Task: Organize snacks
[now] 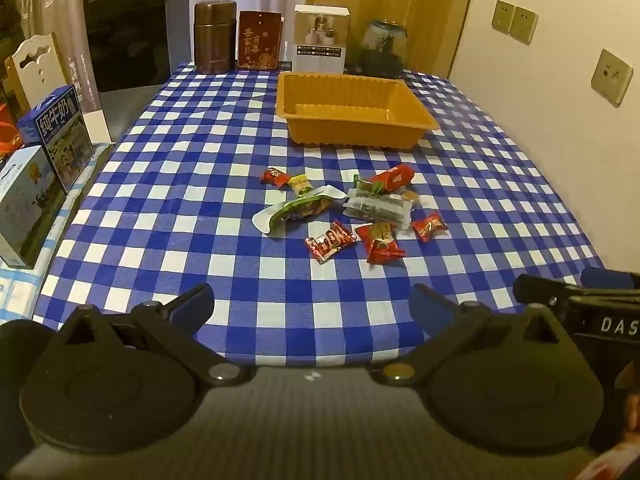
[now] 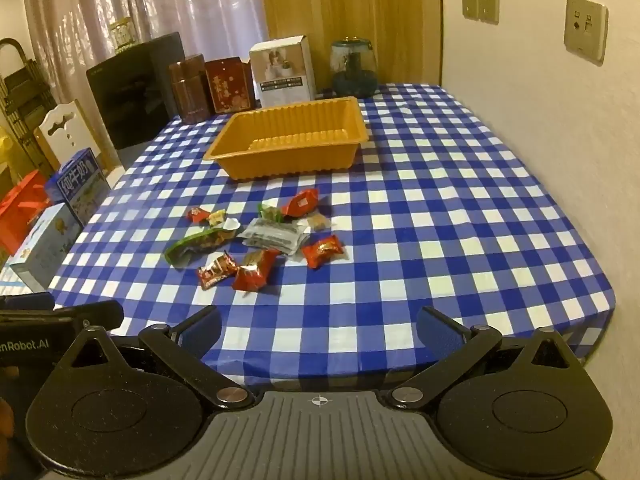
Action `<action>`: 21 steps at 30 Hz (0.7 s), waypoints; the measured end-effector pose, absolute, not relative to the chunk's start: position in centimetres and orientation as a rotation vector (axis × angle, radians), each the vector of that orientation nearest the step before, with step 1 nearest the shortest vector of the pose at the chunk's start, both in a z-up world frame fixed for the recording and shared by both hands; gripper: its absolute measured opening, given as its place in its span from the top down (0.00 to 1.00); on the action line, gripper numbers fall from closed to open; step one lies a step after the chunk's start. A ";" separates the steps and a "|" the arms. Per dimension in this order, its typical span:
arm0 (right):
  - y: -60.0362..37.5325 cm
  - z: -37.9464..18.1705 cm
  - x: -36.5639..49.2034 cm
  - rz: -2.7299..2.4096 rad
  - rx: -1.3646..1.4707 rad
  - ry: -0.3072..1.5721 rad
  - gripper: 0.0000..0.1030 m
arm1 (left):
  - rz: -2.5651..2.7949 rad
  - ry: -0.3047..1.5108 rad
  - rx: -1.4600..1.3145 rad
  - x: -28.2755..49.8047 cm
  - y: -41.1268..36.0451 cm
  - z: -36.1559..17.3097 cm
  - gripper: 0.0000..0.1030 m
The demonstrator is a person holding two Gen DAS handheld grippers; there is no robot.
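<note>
Starting out: nothing is picked up yet, as I judge it; every snack lies loose on the cloth and the tray (image 1: pixel 356 128) is bare inside.
Left tongs (image 1: pixel 312 306): spread wide, nothing between the fingers, hovering over the near edge of the table (image 1: pixel 160 184) and tilted down toward the pile.
Right tongs (image 2: pixel 320 326): also spread wide and holding nothing, over the near edge, just beside my left ones; each tool shows at the edge of the other's view.
Snacks (image 1: pixel 340 208): a loose cluster mid-table, ahead of both tongs and well apart from them, between my fingers and the tray.
Nearest pieces: a red packet (image 1: pixel 382 242) and a red-and-white wrapper (image 1: pixel 330 240) lie closest to me; a small red candy (image 2: pixel 323 251) sits toward the right side of the cluster.
Middle pieces: a long green pouch (image 1: pixel 296 210) and a clear pack (image 1: pixel 378 206), the pack touching or overlapping smaller sweets behind it.
Tray place: beyond the pile, near the far end, in front of a row of boxes and jars.
Next move, as I see it: reach forward and down to one of the near red pieces, straddle it with open fingers, then close.
Care needed: the wrappers are flat and slippery-looking, so I should come in low and pinch across the thick middle.
</note>
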State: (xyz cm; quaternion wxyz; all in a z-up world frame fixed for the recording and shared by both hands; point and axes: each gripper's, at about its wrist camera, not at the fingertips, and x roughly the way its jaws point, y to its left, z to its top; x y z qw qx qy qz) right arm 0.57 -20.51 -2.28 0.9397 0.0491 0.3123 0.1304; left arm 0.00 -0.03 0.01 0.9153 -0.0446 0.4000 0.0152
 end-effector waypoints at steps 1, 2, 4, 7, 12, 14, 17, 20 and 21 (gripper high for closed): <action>-20.5 -2.3 0.5 0.262 0.094 0.621 0.00 | 0.030 0.820 -0.092 0.0 -0.1 0.0 0.00; -20.5 -2.3 0.4 0.263 0.097 0.621 0.00 | 0.031 0.816 -0.092 0.0 -0.2 0.0 0.00; -20.6 -2.3 0.3 0.264 0.101 0.621 0.00 | 0.031 0.816 -0.101 0.1 -0.3 0.1 0.00; -20.5 -2.4 0.3 0.260 0.094 0.628 0.00 | 0.039 0.826 -0.122 0.3 0.4 0.0 0.00; -20.5 -2.2 0.6 0.258 0.091 0.634 0.00 | 0.034 0.807 -0.114 0.0 0.1 0.1 0.00; -20.7 -1.9 0.7 0.258 0.095 0.633 0.00 | 0.032 0.808 -0.111 0.0 0.0 0.1 0.00; -20.5 -2.5 0.5 0.256 0.092 0.631 0.00 | 0.032 0.809 -0.109 0.0 0.0 0.1 0.01; -20.5 -2.7 0.5 0.255 0.092 0.630 0.00 | 0.032 0.807 -0.109 0.1 0.0 0.2 0.01; -20.6 -2.9 0.5 0.255 0.093 0.629 0.00 | 0.030 0.806 -0.109 0.1 0.0 0.2 0.01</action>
